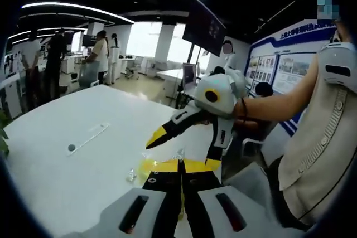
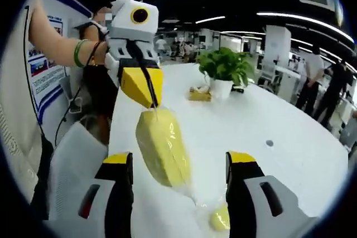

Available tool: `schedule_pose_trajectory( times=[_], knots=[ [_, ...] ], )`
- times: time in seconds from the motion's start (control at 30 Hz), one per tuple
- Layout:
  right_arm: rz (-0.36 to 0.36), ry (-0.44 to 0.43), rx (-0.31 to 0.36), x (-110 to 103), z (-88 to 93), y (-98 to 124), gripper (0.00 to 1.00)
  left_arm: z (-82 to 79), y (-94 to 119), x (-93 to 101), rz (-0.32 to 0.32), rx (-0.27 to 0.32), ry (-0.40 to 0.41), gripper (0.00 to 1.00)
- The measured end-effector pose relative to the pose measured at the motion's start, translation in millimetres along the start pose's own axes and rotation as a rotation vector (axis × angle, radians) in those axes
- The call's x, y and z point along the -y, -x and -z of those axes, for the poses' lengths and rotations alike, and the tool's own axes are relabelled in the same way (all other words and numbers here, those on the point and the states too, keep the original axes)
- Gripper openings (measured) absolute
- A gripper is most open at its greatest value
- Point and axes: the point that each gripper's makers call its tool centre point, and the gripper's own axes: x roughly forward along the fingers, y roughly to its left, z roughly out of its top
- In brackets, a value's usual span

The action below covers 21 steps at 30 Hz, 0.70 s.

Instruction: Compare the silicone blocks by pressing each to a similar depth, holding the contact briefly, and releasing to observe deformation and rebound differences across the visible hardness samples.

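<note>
In the right gripper view, the left gripper (image 2: 149, 101) comes in from eleven o'clock with its yellow jaws pinched on the top edge of a clear plastic bag (image 2: 189, 190). One yellow block (image 2: 163, 146) hangs inside the bag, above the white table (image 2: 251, 121). The bag's lower end trails to six o'clock, where a second yellow piece (image 2: 220, 217) shows, though whether it is in the bag cannot be told. The right gripper (image 2: 181, 163) holds its two jaws wide apart, one on either side of the hanging block and not touching it. At one o'clock stand one potted plant (image 2: 226, 71) and, just beside it, a small yellow object (image 2: 199, 94).

In the left gripper view, the left gripper's own jaws are together at six o'clock on yellow material, and the right gripper (image 1: 184, 147) spreads above them.
</note>
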Motion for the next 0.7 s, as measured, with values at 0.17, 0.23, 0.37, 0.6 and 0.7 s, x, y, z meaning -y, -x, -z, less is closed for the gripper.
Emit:
schedule_pose_trajectory(
  times=[0.17,0.23,0.37,0.6,0.7],
  knots=[
    [0.145,-0.114,0.121,9.6,10.4,16.3,0.63,16.9,-5.8,-16.2,-0.005,0.0,0.042,0.0],
    [0.2,-0.17,0.149,9.2,18.0,22.5,0.65,23.4,-7.7,-22.7,-0.002,0.001,0.063,0.0],
    [0.258,-0.282,0.157,1.7,38.6,30.7,0.74,40.0,-12.9,-42.6,0.003,-0.004,0.09,0.0],
    [0.388,-0.425,0.164,2.6,72.7,47.7,0.71,69.9,-19.0,-68.6,-0.011,0.001,0.165,0.0],
    [0.413,-0.456,0.124,-2.5,86.3,57.9,0.71,80.6,-19.4,-78.5,-0.014,0.005,0.2,0.0]
  ],
)
